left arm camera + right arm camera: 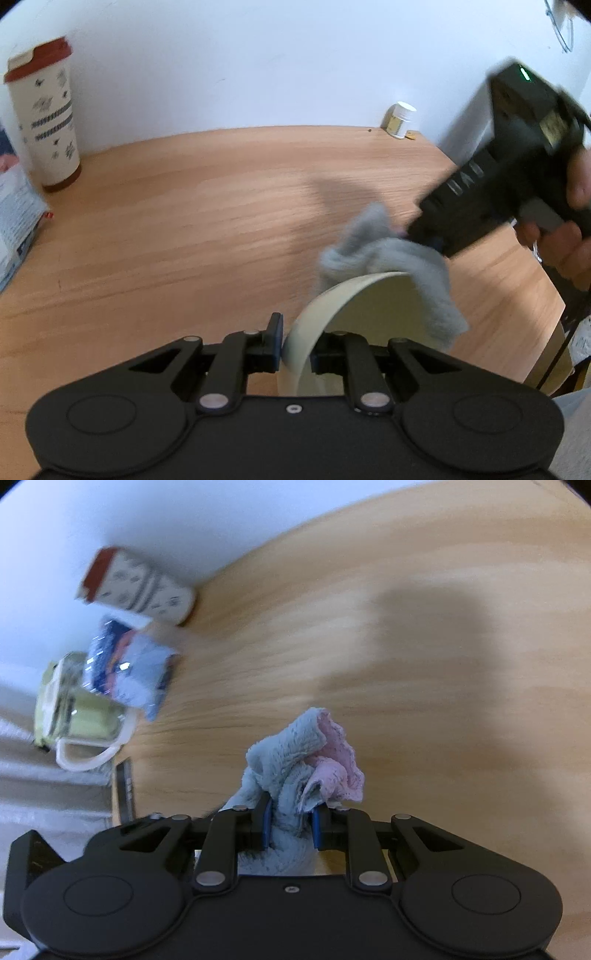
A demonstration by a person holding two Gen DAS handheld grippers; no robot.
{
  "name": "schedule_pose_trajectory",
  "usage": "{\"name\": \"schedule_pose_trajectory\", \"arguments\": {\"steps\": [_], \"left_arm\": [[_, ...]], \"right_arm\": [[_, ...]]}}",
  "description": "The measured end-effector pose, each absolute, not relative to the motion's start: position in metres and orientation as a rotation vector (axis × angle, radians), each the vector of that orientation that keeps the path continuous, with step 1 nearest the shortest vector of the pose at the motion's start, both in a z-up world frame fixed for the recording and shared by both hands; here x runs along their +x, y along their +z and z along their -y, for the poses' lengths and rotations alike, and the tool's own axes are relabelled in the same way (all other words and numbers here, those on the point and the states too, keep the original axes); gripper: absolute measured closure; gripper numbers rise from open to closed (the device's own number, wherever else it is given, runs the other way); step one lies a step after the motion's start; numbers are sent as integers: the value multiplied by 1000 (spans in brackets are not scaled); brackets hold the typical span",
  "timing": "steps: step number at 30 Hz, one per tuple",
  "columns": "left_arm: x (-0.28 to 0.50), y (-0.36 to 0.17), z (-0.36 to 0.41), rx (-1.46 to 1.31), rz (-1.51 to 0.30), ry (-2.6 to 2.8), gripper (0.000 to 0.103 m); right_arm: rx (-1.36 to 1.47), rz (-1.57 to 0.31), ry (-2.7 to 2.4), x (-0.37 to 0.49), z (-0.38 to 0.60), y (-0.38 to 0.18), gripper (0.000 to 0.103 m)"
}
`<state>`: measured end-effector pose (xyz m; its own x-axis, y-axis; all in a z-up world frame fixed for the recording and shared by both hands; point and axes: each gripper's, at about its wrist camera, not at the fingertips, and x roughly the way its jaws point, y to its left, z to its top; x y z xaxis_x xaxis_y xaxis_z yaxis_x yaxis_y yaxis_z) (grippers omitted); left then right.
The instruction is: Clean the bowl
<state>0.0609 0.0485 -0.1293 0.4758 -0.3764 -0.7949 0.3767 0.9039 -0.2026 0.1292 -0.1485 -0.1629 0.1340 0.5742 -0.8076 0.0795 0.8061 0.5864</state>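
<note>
- Near the left wrist camera, over the tabletop (184, 229), the left gripper (297, 350) is clenched on the rim of the bowl (369, 306), which stands tilted on edge.
- The right gripper (291, 829) grasps a bunched cloth (295, 768), grey-blue with a pink patch.
- The cloth (388, 266) drapes over the bowl's far rim, seemingly touching it, though blur hides the contact.
- Far left stands a cup (44, 114); far right, a small jar (400, 120).

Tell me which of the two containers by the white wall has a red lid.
The tall patterned travel cup at the far left; the small white jar has a white lid.
</note>
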Motion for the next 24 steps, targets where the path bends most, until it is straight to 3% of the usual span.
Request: {"name": "schedule_pose_trajectory", "arguments": {"steps": [24], "left_arm": [[80, -152, -112, -357, -1179, -279, 94]], "right_arm": [[629, -1362, 361, 130, 152, -175, 80]]}}
